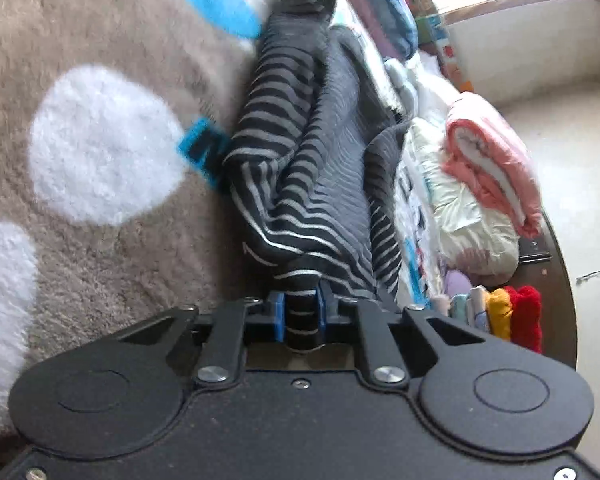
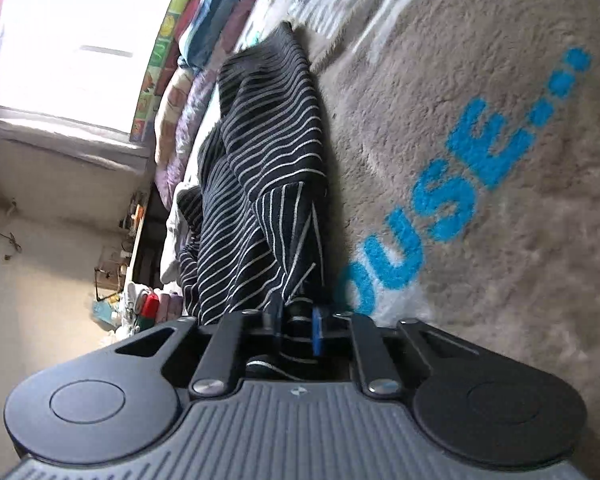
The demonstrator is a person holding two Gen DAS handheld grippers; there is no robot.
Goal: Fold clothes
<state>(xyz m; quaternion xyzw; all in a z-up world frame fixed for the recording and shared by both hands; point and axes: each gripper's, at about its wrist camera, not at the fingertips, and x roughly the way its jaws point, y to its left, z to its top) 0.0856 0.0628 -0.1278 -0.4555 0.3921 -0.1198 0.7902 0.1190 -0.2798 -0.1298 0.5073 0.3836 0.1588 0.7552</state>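
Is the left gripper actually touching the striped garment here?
Touching. The left wrist view shows the left gripper with its jaws closed on a bunched fold of the striped garment, the blue pads pressing the cloth from both sides.

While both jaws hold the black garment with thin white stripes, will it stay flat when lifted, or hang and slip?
The black garment with thin white stripes will probably hang limp: it already bunches into deep folds on the fluffy beige blanket. It looks light, a thin knit. Slipping seems unlikely, since the jaws of the left gripper and right gripper pinch bunched cloth.
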